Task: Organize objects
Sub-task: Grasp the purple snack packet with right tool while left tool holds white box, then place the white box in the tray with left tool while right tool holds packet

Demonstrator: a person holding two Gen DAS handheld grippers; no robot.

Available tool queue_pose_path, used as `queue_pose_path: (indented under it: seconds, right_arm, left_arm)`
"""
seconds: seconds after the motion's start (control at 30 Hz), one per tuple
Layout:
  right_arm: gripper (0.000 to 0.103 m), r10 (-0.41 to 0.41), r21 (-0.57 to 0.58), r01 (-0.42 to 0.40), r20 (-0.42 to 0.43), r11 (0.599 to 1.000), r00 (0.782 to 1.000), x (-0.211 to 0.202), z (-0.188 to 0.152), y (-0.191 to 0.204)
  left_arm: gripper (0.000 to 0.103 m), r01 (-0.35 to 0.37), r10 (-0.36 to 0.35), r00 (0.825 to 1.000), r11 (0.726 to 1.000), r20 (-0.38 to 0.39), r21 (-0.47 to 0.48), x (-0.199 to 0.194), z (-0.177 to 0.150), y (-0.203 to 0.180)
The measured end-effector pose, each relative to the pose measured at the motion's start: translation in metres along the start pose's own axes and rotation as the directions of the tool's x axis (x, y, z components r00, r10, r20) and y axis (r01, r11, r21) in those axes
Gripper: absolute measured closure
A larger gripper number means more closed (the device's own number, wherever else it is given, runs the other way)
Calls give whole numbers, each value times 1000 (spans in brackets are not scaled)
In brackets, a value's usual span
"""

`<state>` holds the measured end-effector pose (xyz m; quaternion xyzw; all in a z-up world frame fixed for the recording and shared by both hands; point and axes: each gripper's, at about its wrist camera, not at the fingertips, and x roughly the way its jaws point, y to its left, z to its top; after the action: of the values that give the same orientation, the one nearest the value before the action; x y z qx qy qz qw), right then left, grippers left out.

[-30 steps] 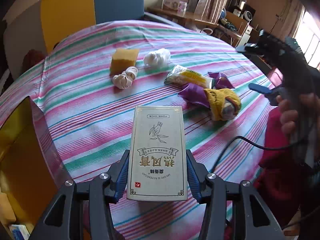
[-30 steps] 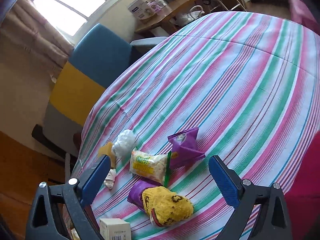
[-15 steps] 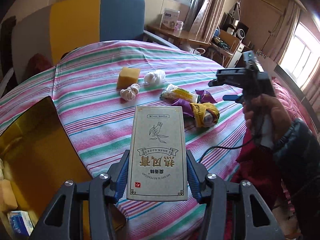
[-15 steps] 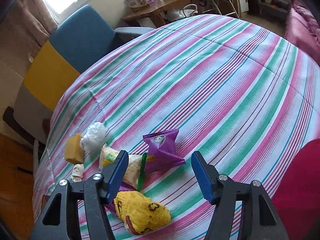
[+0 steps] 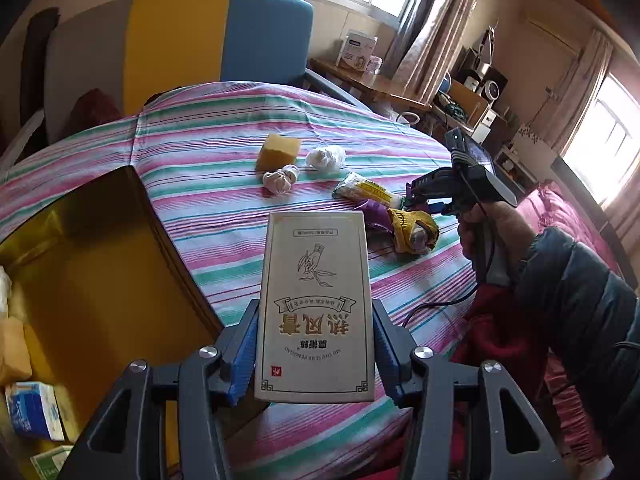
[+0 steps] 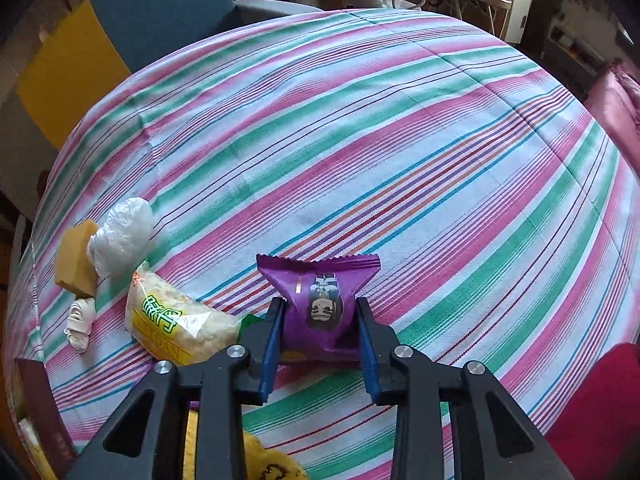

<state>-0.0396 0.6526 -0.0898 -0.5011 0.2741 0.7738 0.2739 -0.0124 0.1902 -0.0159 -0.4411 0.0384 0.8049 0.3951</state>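
A lived-in room with bright windows, curtains and cluttered shelves surrounds a counter [image 5: 192, 168] covered in a pink, green and white striped cloth; a blue, yellow and grey chair [image 5: 180, 40] stands at its far side.

In the left wrist view, the left gripper [image 5: 315, 344] has its jaws pressed against both long sides of a pale upright box [image 5: 316, 304] printed with Chinese characters, holding it above the near edge of the counter. To the left sits an open container with a yellow lining [image 5: 100, 280], with small cartons inside at its near left corner. Far on the cloth lie a yellow sponge block [image 5: 278, 153], a knot of white cord [image 5: 280, 178] just in front of it, and a crumpled white bag [image 5: 326, 157] to its right. Further right are a clear snack packet with yellow print [image 5: 368, 192] and a yellow knitted item [image 5: 414, 229]. At the right, a hand holds the right gripper [image 5: 430, 194] low over these items.

In the right wrist view, the striped counter fills the frame. The right gripper's jaws pinch a purple snack packet [image 6: 320, 304] from both sides, the packet resting on the cloth near the centre. Just left lies the clear snack packet, and further left the white bag, the sponge block and the cord. The yellow knitted item shows at the near bottom edge.
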Motion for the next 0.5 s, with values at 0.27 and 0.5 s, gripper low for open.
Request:
queue_pose_path:
  seconds: [0.27, 0.5]
  right_arm:
    - [68, -38, -48, 38, -2, 998, 999, 0, -3, 4]
    - [68, -58, -78, 58, 1, 995, 998, -2, -7, 7]
  left_arm:
    - [51, 17, -3, 995, 991, 103, -134, -55, 7, 35]
    - [51, -185, 226, 971, 914, 74, -361, -68, 10, 139]
